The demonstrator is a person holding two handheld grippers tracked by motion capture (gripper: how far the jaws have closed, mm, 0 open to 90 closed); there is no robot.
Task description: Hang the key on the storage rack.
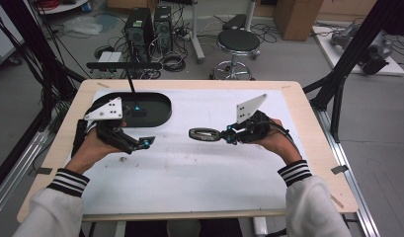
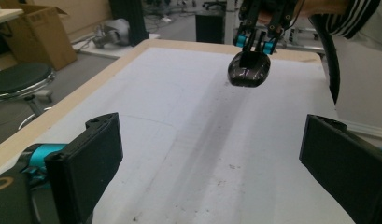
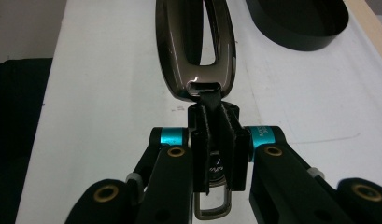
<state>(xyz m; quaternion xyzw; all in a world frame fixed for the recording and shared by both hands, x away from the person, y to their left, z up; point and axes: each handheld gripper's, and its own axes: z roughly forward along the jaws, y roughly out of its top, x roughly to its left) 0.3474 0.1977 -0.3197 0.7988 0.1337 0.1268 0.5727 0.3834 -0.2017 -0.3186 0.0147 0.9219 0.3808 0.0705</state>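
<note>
Carabiner-style metal loop (image 3: 195, 46) hangs off the tabletop (image 1: 189, 168), its strap pinched between the right gripper's (image 1: 228, 132) narrow fingers (image 3: 200, 140). Left gripper (image 1: 142, 143) waits with fingers (image 2: 86, 158) wide. Keep the strap squeezed firmly and move level toward the black tray (image 1: 157, 111).

Hardly any lettering can be made out. In the right gripper view, small white print stands on the turquoise sleeve (image 3: 263, 136) just right of the dark strap (image 3: 212, 140) clamped between the jaws, too small to read. A white mark on the black piece (image 3: 216, 164) low on that strap is blurred past reading as well.
</note>
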